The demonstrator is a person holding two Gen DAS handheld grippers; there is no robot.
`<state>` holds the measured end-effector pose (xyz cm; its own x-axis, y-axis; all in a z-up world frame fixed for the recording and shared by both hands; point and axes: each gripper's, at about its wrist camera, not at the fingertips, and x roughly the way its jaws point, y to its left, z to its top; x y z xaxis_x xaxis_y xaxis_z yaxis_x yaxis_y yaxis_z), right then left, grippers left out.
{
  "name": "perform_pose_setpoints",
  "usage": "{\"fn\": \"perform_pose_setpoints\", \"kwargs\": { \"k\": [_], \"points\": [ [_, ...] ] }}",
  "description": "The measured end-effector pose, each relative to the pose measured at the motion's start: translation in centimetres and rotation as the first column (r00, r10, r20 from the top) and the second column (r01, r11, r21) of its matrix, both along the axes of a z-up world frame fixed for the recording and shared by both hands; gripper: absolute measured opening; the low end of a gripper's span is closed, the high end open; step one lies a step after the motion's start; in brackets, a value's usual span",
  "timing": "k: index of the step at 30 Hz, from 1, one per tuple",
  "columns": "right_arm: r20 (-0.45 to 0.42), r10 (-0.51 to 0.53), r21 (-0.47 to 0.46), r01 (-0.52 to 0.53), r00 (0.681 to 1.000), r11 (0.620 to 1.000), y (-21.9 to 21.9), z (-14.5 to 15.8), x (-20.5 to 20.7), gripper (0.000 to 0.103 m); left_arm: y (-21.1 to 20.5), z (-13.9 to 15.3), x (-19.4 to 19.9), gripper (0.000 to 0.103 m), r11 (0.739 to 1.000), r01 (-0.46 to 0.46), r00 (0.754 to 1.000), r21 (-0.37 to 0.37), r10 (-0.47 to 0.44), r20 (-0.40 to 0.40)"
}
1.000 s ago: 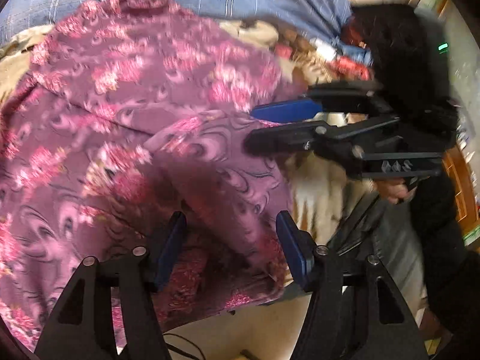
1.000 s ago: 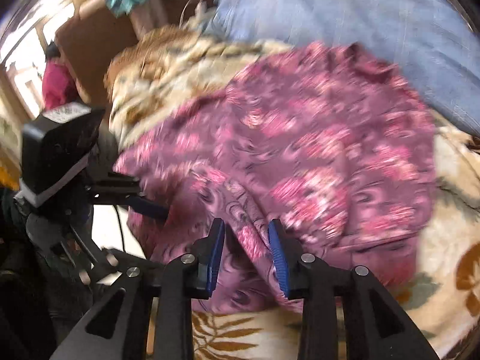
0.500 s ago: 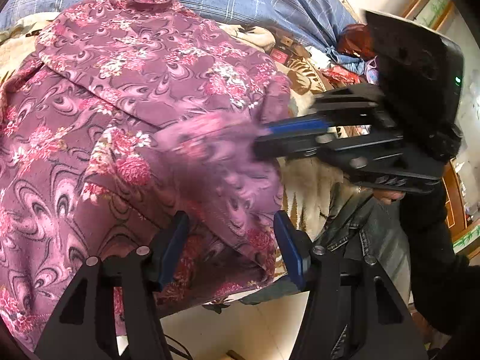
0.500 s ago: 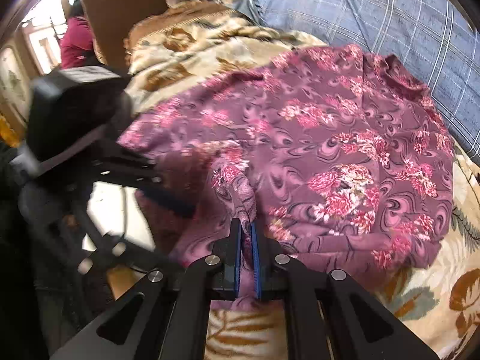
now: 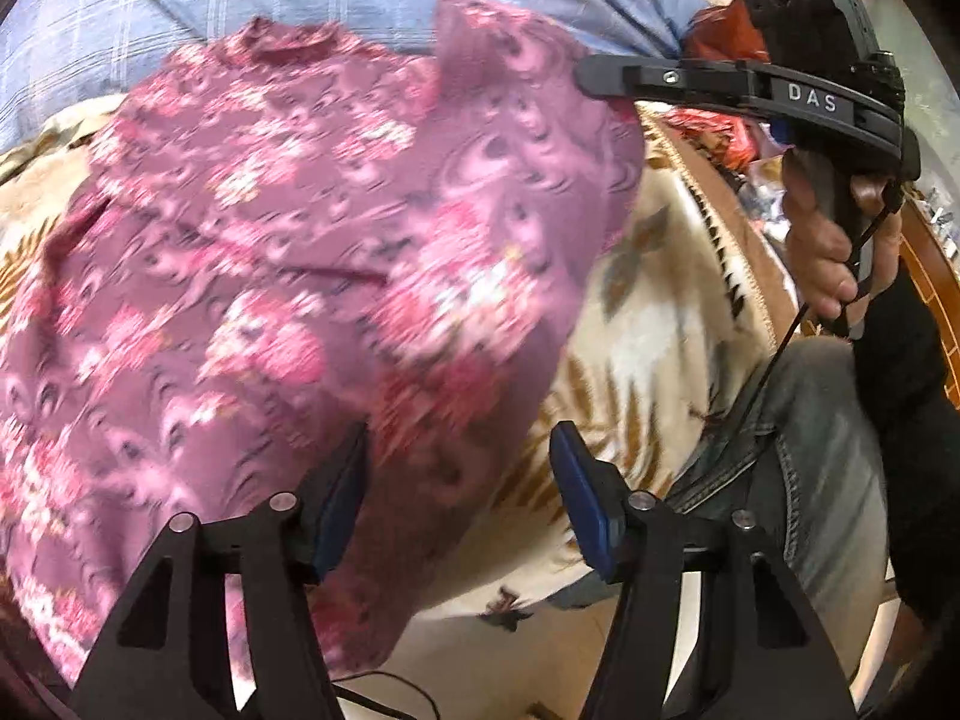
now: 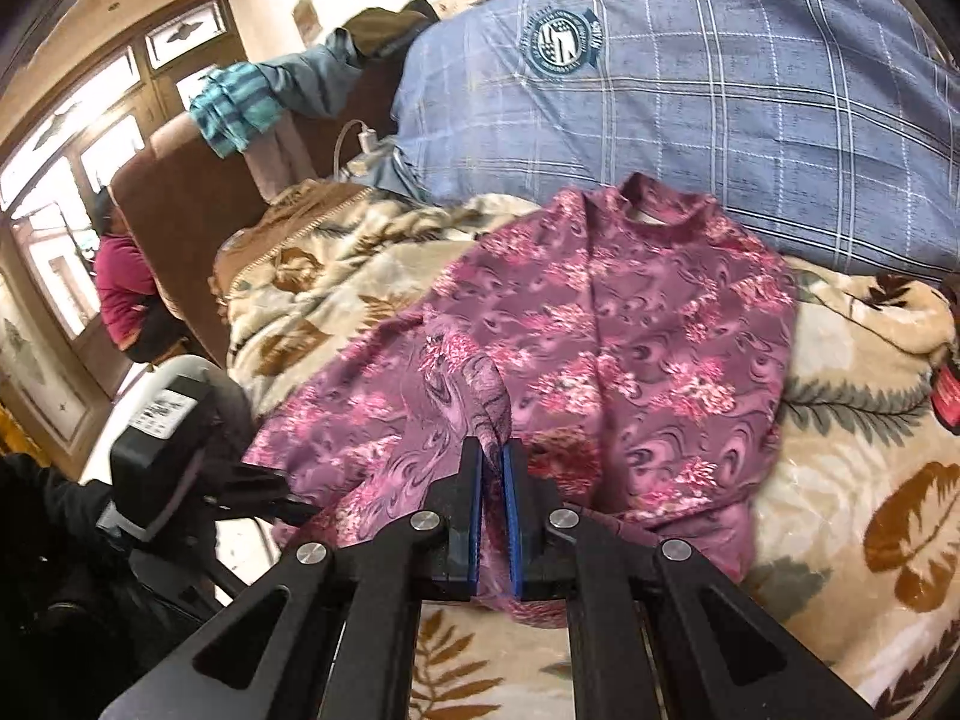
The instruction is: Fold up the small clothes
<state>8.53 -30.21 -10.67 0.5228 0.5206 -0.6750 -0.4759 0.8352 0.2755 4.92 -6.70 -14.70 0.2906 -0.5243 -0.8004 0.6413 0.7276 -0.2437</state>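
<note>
Our right gripper [image 6: 493, 468] pinches a soft fold of the floral purple top [image 6: 630, 360] — left gripper [image 5: 459, 504] spread wide — on a leaf-print blanket [image 6: 852, 480].

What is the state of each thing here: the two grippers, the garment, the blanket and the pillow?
Right gripper: shut on a lifted fold of the garment.
Left gripper: open, fabric between its fingers, not pinched.
Garment: spread on the blanket, collar toward the pillow, one part lifted.
Blanket: rumpled under the garment.
Pillow: lying behind the collar.
</note>
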Motion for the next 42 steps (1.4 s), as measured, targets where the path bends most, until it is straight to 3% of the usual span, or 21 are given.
{"fn": "perform_pose_setpoints", "kwargs": {
  "k": [2,6,10,11,12,13,16,18,19,20,21,22,24,28,31,36,39,42],
  "points": [
    [0.002,-0.010,-0.004,0.010,1.000,1.000,0.0,-0.1,0.3,0.006,0.6,0.0,-0.2,0.045,1.000,-0.003,1.000,0.021,0.003,0.005],
    [0.033,-0.039,0.028,0.038,0.999,0.999,-0.8,0.4,0.1,0.006,1.5,-0.5,-0.6,0.045,0.998,-0.029,1.000,0.064,0.028,0.010],
    [0.054,-0.084,0.118,0.077,0.995,0.990,-2.4,1.3,0.1,0.006,2.6,-0.8,-0.6,0.045,0.987,-0.088,0.996,0.135,0.083,0.042],
    [0.055,-0.090,0.124,0.083,0.994,0.989,-2.5,1.4,0.2,0.006,2.7,-0.9,-0.4,0.039,0.986,-0.093,0.995,0.141,0.088,0.042],
    [0.054,-0.100,0.115,0.093,0.994,0.989,-2.5,1.3,0.3,0.006,3.0,-0.8,-0.3,0.019,0.981,-0.112,0.993,0.156,0.105,0.051],
    [0.052,-0.105,0.111,0.099,0.993,0.989,-2.5,1.3,0.4,0.006,3.2,-0.7,-0.2,0.014,0.979,-0.121,0.992,0.166,0.115,0.051],
    [0.056,-0.119,0.112,0.112,0.991,0.987,-2.6,1.3,0.5,0.006,4.6,0.0,0.3,0.016,0.979,-0.141,0.990,0.147,0.137,0.033],
    [0.057,-0.127,0.132,0.119,0.990,0.984,-2.9,1.5,0.5,0.006,5.2,0.1,0.4,0.030,0.971,-0.166,0.986,0.173,0.161,0.041],
    [0.058,-0.134,0.136,0.125,0.989,0.983,-3.0,1.5,0.6,0.006,5.5,0.1,0.5,0.030,0.966,-0.177,0.984,0.188,0.171,0.048],
    [0.058,-0.141,0.134,0.133,0.988,0.982,-3.1,1.5,0.6,0.006,6.0,0.1,0.5,0.026,0.966,-0.178,0.984,0.186,0.172,0.047],
    [0.054,-0.147,0.135,0.139,0.988,0.981,-3.2,1.5,0.7,0.006,6.2,0.1,0.5,0.007,0.964,-0.184,0.983,0.190,0.179,0.043],
    [0.050,-0.152,0.135,0.144,0.987,0.980,-3.3,1.4,0.7,0.006,6.6,0.1,0.6,0.003,0.961,-0.193,0.981,0.199,0.191,0.031],
    [0.050,-0.159,0.135,0.151,0.986,0.979,-3.3,1.4,0.6,0.006,7.4,1.1,0.7,0.002,0.959,-0.219,0.976,0.179,0.218,0.026],
    [0.068,-0.175,0.162,0.162,0.982,0.973,-3.8,1.9,0.1,0.006,8.7,6.1,1.7,0.002,0.953,-0.269,0.959,0.137,0.252,0.126],
    [0.063,-0.212,0.198,0.196,0.975,0.961,-4.8,2.2,0.7,0.006,8.3,9.0,5.5,0.002,0.956,-0.264,0.954,0.129,0.239,0.182],
    [0.046,-0.306,0.205,0.291,0.951,0.934,-7.1,3.4,5.6,0.006,5.7,12.8,16.9,0.002,0.971,-0.198,0.958,0.133,0.163,0.235],
    [0.020,-0.390,0.152,0.383,0.921,0.911,-9.0,3.4,10.6,0.006,2.3,13.4,24.6,0.002,0.977,-0.140,0.971,0.163,0.103,0.216],
    [-0.046,-0.464,0.128,0.465,0.885,0.876,-11.4,1.9,17.0,0.006,-1.2,11.7,32.8,0.003,0.970,-0.130,0.983,0.205,0.100,0.152]
  ]
}}
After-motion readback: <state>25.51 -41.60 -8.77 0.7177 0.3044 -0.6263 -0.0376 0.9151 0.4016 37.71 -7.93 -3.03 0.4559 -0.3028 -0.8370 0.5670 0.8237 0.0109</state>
